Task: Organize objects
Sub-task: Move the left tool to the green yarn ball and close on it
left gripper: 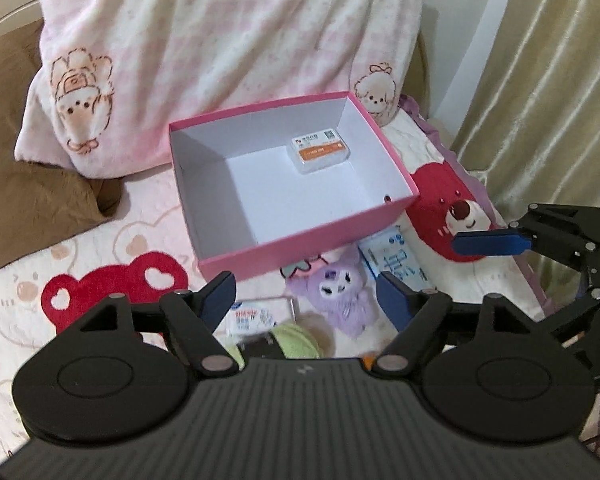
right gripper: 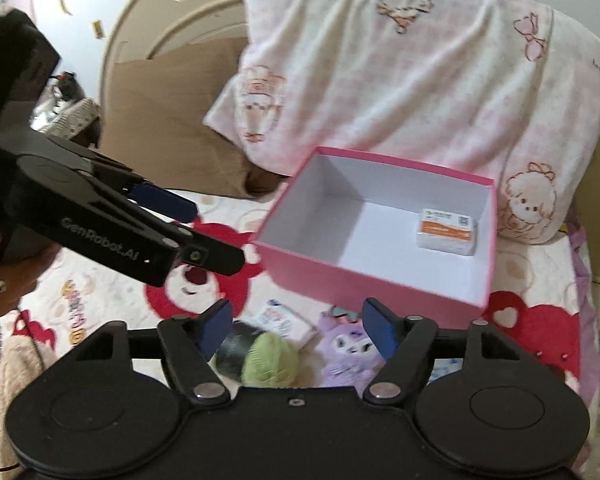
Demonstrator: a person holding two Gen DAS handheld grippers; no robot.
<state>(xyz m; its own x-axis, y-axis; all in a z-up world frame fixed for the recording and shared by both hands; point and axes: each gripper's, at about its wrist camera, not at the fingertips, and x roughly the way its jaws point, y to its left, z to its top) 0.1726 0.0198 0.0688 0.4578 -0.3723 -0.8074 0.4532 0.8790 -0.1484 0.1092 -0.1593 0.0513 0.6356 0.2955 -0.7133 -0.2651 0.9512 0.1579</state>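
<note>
On the bed, as we see it from both wrist views:
Pink box [left gripper: 300,248]: we find it open-topped on the patterned bedspread [left gripper: 28,288], its far side against the pink-checked pillow [left gripper: 204,40].
White packet [left gripper: 320,150]: it lies flat inside the box, near the far right corner, orange band facing up.
Left gripper [left gripper: 304,296]: we see its jaws spread wide with nothing between the blue pads, hanging above the clutter.
Right gripper [right gripper: 296,324]: likewise spread and empty, beside the left one.
Loose things: in front of the box we make out a purple plush toy [right gripper: 348,350], a green yarn ball [right gripper: 270,358], a small white pack [right gripper: 282,320] and a blue-and-white carton [left gripper: 392,256].
Dark object [right gripper: 234,350]: beside the yarn; too blurred for us to name, perhaps a roll.
</note>
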